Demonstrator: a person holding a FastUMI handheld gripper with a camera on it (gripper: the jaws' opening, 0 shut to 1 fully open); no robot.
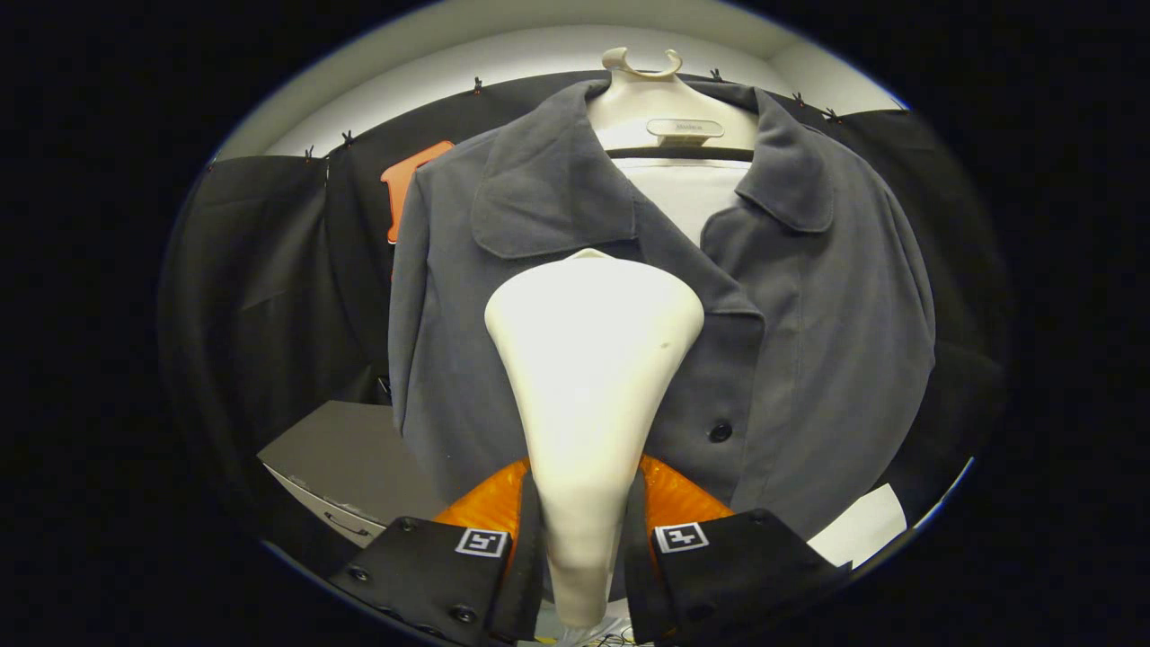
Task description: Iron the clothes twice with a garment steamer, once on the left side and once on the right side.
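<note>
A grey collared jacket [809, 296] hangs on a cream hanger [642, 67] straight ahead, its front facing me, with a dark button [720, 432] low on the right panel. My gripper [582, 530] is shut on the steamer [588, 359], a white handheld head whose narrow handle runs down between the fingers. The steamer's wide top rests against or just before the jacket's chest, under the left collar flap, left of the front opening. Whether it touches the cloth I cannot tell.
A grey cabinet or table top [350, 449] sits low to the left of the jacket. A white sheet [858, 530] lies low to the right. Black cloth [260, 288] hangs behind on both sides.
</note>
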